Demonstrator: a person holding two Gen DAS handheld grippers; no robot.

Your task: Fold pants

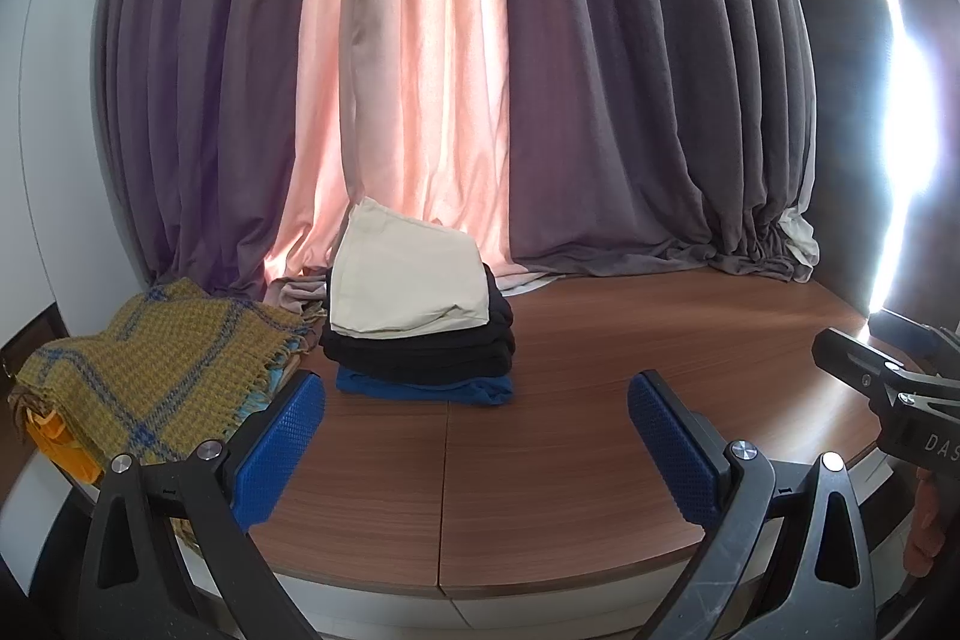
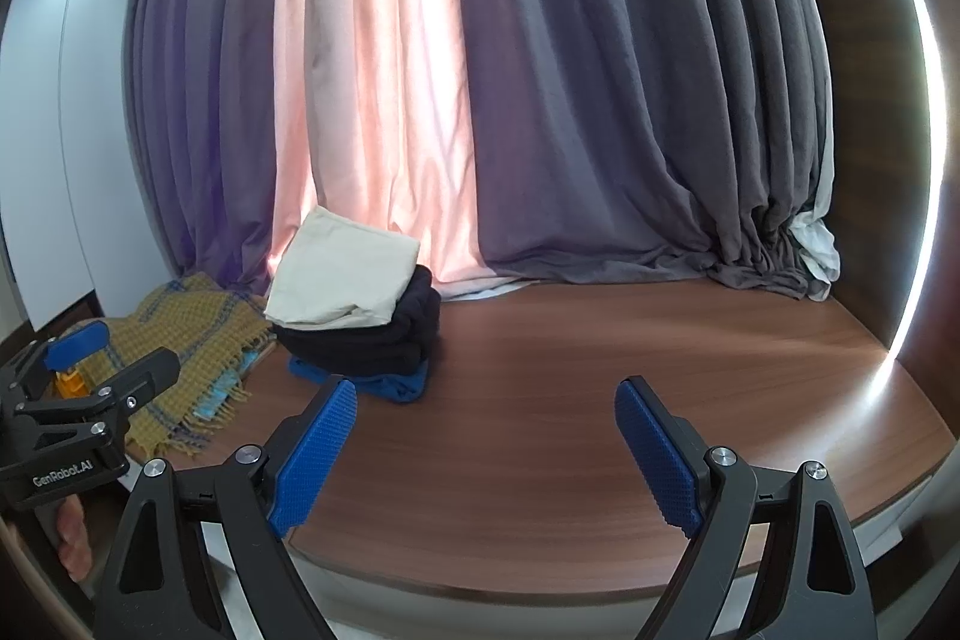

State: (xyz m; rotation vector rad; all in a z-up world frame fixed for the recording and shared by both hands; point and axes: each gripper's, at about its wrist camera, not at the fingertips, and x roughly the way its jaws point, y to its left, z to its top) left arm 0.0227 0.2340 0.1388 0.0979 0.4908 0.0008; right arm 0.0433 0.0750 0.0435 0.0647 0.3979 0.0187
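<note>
Left gripper is seen spread wide, nothing between its blue pads; right gripper likewise spread and empty. Both are held low over the near edge of the wooden table.

A stack of folded pants is found on the table ahead of both grippers, well apart from the pads: cream pair on top, black pairs under it, blue pair at the bottom. From the right wrist view the stack sits ahead and to the left.

A mustard plaid blanket with fringe is seen just left of the stack, close beside the left gripper's left finger. Curtains hang behind. The table between grippers and stack is unobstructed.
</note>
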